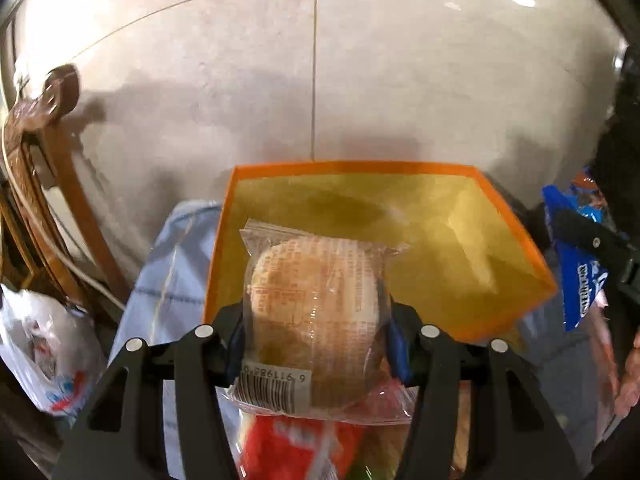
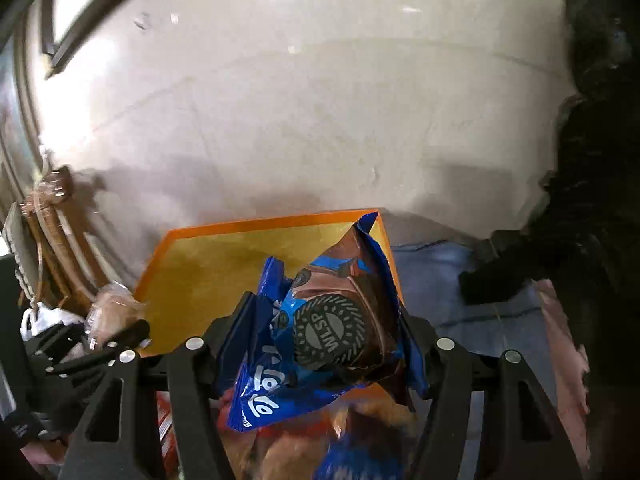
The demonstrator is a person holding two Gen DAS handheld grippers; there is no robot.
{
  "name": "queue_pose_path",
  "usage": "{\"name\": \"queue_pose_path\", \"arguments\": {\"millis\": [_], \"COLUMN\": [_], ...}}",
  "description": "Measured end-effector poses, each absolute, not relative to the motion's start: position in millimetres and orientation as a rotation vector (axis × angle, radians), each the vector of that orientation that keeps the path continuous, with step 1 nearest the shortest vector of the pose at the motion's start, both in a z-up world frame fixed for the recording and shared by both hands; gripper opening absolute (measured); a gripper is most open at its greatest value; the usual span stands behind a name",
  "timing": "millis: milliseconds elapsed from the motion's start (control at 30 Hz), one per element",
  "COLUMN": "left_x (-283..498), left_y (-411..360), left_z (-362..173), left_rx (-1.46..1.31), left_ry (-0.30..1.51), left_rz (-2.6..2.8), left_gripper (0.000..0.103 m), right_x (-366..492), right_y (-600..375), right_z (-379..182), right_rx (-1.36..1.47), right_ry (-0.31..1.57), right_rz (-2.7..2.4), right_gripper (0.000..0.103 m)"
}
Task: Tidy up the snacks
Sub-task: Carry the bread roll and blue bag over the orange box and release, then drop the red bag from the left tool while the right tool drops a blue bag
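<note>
1. Bun packet [image 1: 316, 320]: clamped in left tongs [image 1: 316, 344], over orange tray [image 1: 516, 240]; lower edge hides blurred snacks.
2. Blue cookie packet [image 2: 320, 328]: clamped in right tongs [image 2: 320, 352]; tray's near edge hidden.

A glossy pale tiled floor [image 1: 360, 80] fills the upper half of both views, crossed by thin grout lines and dotted with bright ceiling-light reflections toward the top. At the left edge of the left wrist view stands a carved wooden chair [image 1: 44, 152], with a white cord running along its frame and a white plastic bag [image 1: 44, 352] below it. A dark-framed panel [image 2: 72, 12] shows at the upper left of the right wrist view.
</note>
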State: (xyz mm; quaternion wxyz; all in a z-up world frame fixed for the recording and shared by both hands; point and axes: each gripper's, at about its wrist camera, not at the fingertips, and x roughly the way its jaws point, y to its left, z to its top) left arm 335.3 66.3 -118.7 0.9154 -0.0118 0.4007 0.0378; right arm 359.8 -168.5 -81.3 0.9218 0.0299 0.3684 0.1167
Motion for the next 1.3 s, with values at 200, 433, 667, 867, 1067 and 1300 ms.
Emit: {"name": "queue_pose_path", "arguments": {"millis": [200, 433, 667, 867, 1067, 1300], "left_x": [371.1, 328.3, 230.7, 200.3, 213.6, 221.4], "left_y": [63.2, 57.9, 67.6, 75.2, 88.1, 86.2], "left_z": [-126.9, -112.9, -133.1, -186.7, -231.4, -241.5], "left_rx": [-0.009, 0.039, 0.122, 0.11, 0.048, 0.027], "left_ry": [0.855, 0.748, 0.715, 0.787, 0.887, 0.94], "left_rz": [0.059, 0.068, 0.061, 0.021, 0.003, -0.016], "left_gripper": [0.089, 0.099, 0.099, 0.099, 0.099, 0.081], "right_x": [387.9, 355.5, 282.3, 269.1, 288.0, 287.3], "right_y": [-174.9, -192.0, -216.1, -221.1, -213.6, -201.3], "right_z": [-98.8, -86.5, -134.9, -198.6, -224.1, -228.2], "right_rx": [0.081, 0.027, -0.048, 0.12, 0.263, 0.252], "right_ry": [0.788, 0.744, 0.846, 0.973, 1.012, 1.007], "right_rz": [0.244, 0.223, 0.209, 0.19, 0.157, 0.112], "right_gripper": [0.098, 0.1, 0.1, 0.1, 0.1, 0.07]}}
